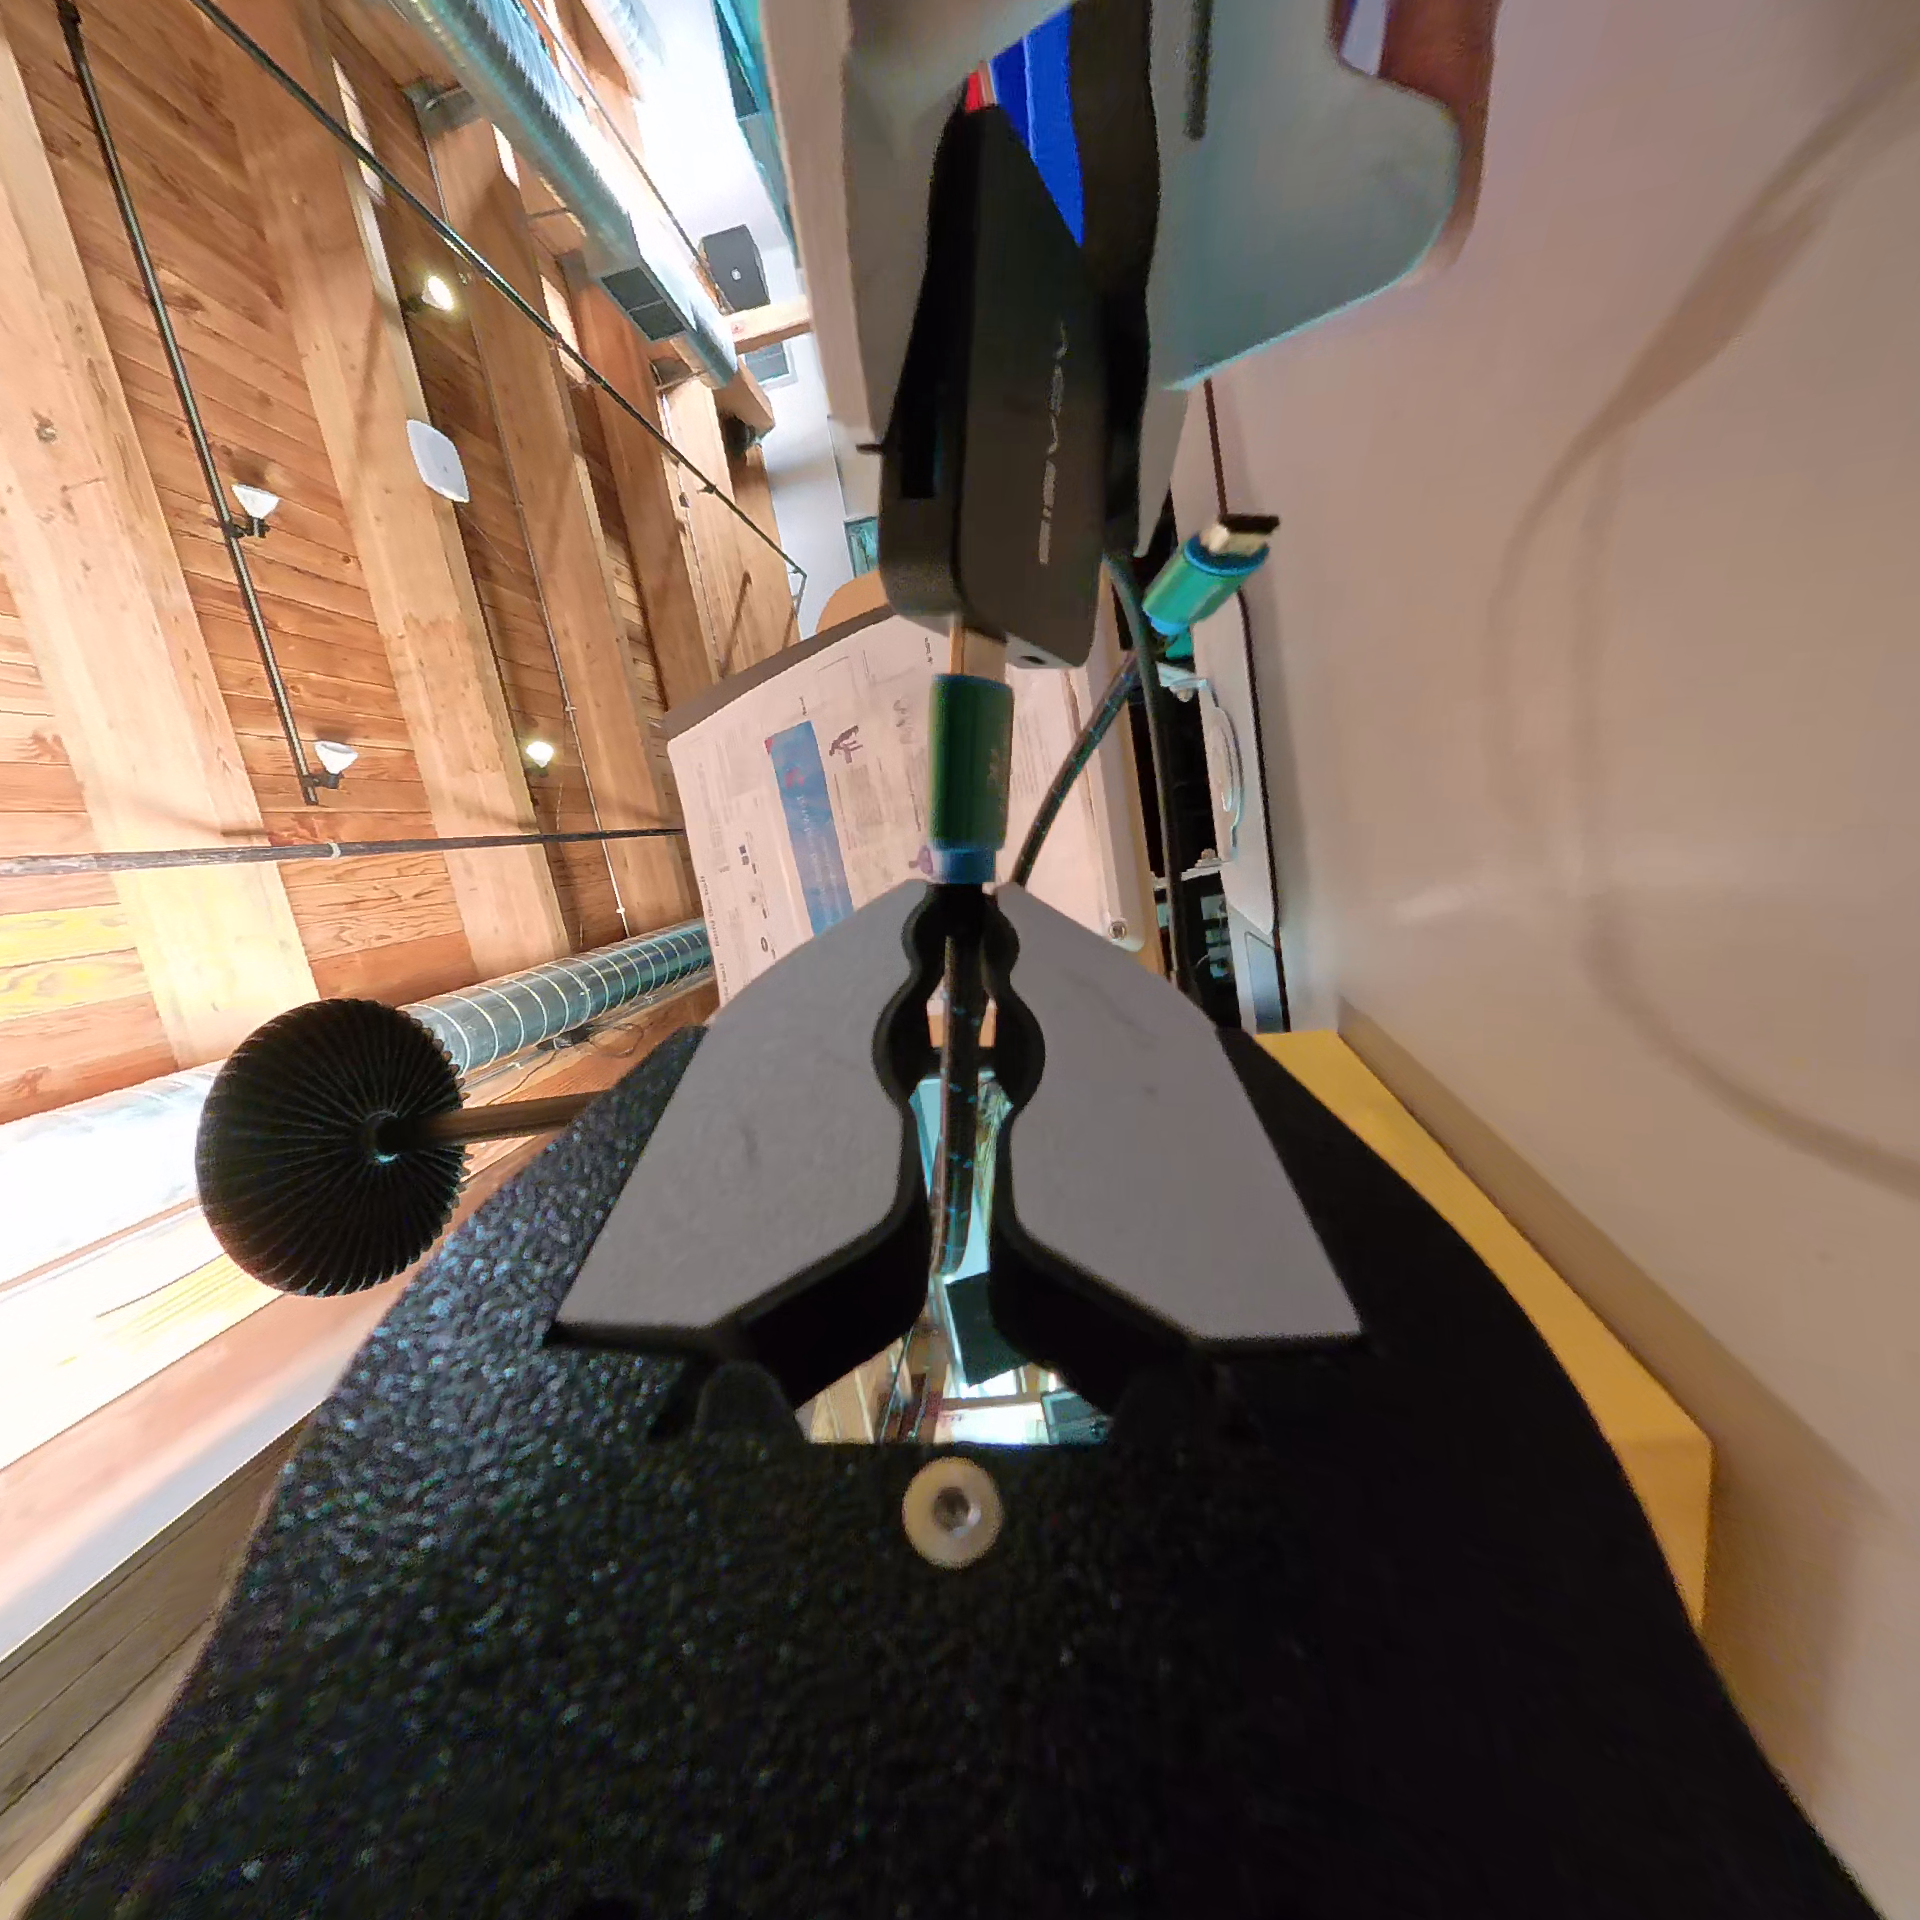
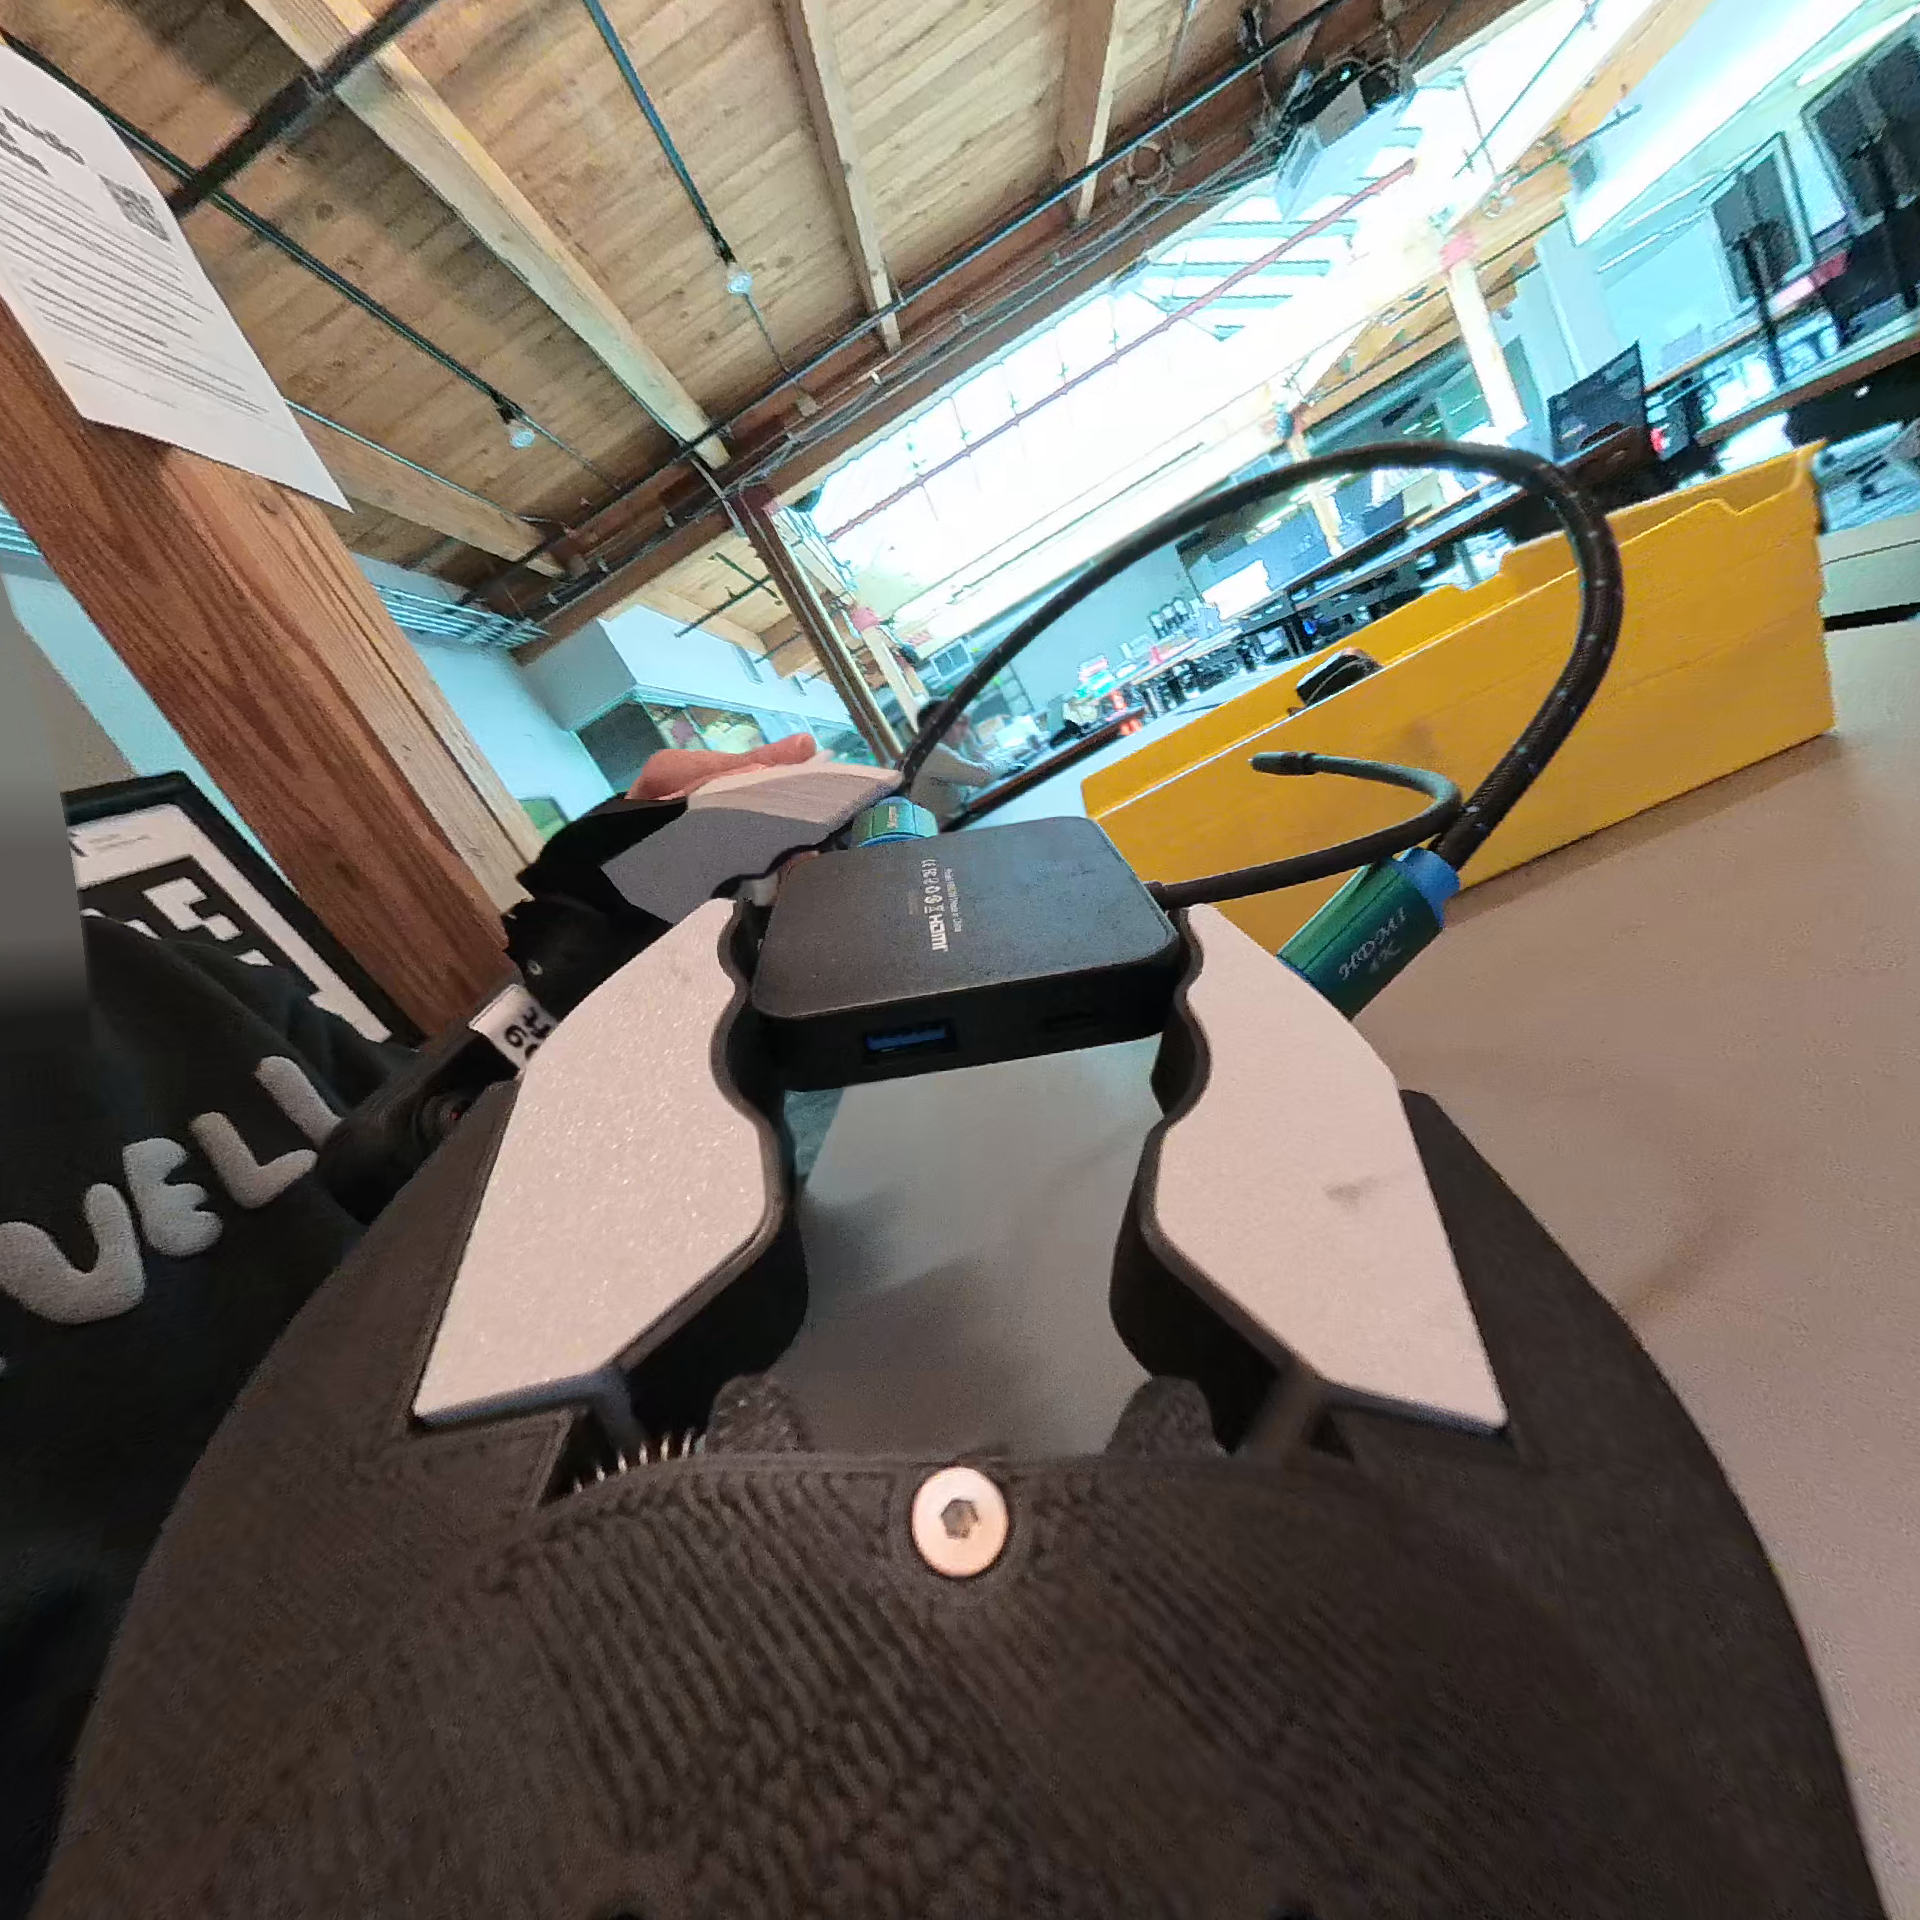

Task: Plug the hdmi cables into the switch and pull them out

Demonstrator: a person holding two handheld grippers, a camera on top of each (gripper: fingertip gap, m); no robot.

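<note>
Left gripper (image 1: 958, 899): clenched on the braided black cable (image 1: 961, 1023) just behind a green HDMI plug (image 1: 968, 769); the cable runs back between the two fingers. The plug's metal tip meets the near edge of the black switch (image 1: 997, 416); whether it is seated cannot be told.

Right gripper (image 2: 961, 971): grasping the switch (image 2: 961, 914) by its two sides, a blue port facing the camera, the unit held above the grey table (image 2: 1662, 1195).

Second green HDMI plug (image 2: 1351, 951): loose on the table, just beside the right finger, its braided cable (image 2: 1558, 665) arching up and over toward the left gripper (image 2: 790, 821) at the switch's far side.

Thin black lead (image 2: 1351, 842): leaves the switch's right side.

Yellow bin (image 2: 1507, 707): on the table behind the switch.

Wooden post (image 2: 239, 675): far left, bearing a white paper sheet (image 2: 114, 281).
</note>
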